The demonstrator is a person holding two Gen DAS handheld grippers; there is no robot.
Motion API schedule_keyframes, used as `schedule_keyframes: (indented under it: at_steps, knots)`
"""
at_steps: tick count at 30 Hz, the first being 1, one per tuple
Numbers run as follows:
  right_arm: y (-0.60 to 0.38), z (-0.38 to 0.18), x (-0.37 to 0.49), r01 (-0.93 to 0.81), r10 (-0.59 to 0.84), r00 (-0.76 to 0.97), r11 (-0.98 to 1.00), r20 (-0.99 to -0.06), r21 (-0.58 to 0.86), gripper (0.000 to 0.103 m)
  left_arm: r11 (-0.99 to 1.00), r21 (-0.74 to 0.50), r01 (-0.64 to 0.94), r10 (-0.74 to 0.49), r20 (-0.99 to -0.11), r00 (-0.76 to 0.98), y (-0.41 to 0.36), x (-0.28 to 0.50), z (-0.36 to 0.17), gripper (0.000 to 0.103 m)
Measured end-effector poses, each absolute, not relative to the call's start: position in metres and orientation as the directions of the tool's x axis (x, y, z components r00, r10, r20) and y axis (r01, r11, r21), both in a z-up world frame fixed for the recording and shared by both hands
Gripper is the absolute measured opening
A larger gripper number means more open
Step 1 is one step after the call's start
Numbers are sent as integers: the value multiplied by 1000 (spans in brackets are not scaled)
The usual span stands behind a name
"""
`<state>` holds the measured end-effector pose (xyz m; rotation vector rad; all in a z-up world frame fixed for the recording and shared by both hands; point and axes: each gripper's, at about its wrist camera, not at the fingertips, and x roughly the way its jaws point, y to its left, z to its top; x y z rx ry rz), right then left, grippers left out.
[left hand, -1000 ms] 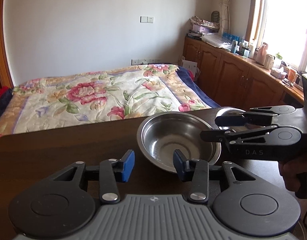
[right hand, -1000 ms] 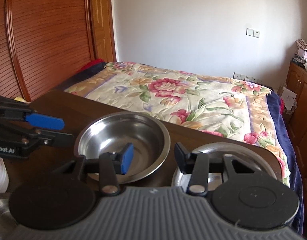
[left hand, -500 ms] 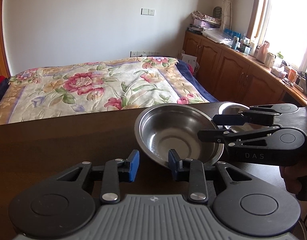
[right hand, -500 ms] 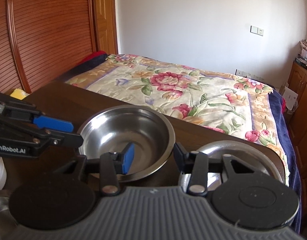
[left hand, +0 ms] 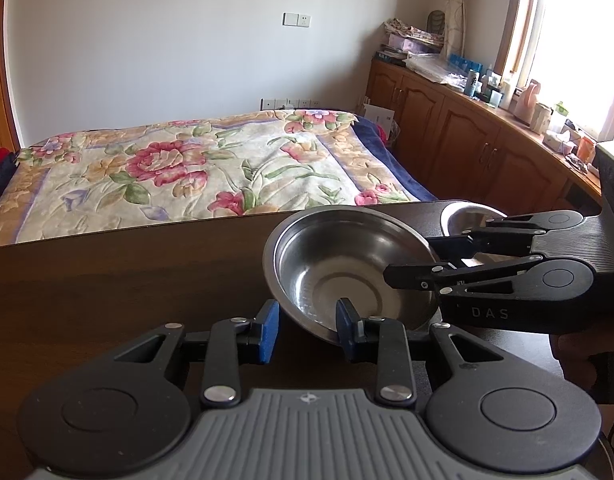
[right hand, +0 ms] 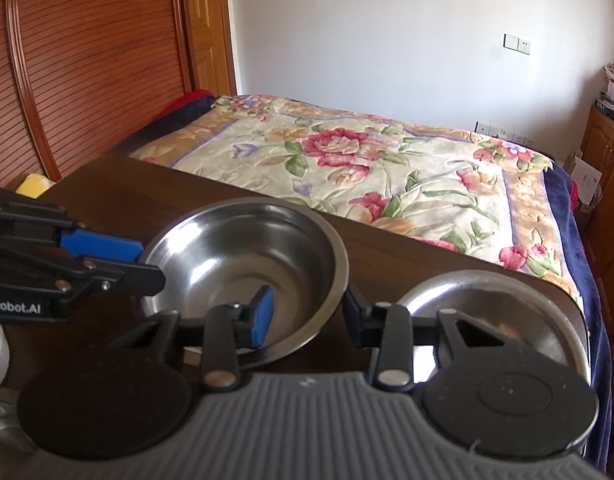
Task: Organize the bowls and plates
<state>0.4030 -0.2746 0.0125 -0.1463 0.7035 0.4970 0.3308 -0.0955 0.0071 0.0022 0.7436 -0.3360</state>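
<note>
Bowl (left hand: pixel 347 268) rim sits between both tools' open fingers.

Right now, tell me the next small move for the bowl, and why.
Probably close the right gripper on the steel bowl: its open fingers straddle the rim, one inside, one outside. The left gripper likewise brackets the rim. A second steel dish waits beside it.

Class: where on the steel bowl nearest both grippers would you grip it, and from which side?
Grip the steel bowl by its thin flared rim, one finger inside, one outside. The right gripper already straddles the near-right rim, so come from there.
</note>
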Motion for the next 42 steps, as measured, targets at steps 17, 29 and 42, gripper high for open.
schedule_keyframes:
  at_steps: [17,29,42]
  knots:
    - [-282,13,394,-482,415,649,873,-638,77,26,952,-113,284,-283,-671,685,-93,327,6,33]
    - [-295,31,381,-465,443,676,876,-589,125,21,943,-130,307,-320,-611,724,-90,307,31,32]
    - [-308,45,365,-433,458,713,883,-531,180,17,928,-180,327,-370,-554,746,-85,283,50,32]
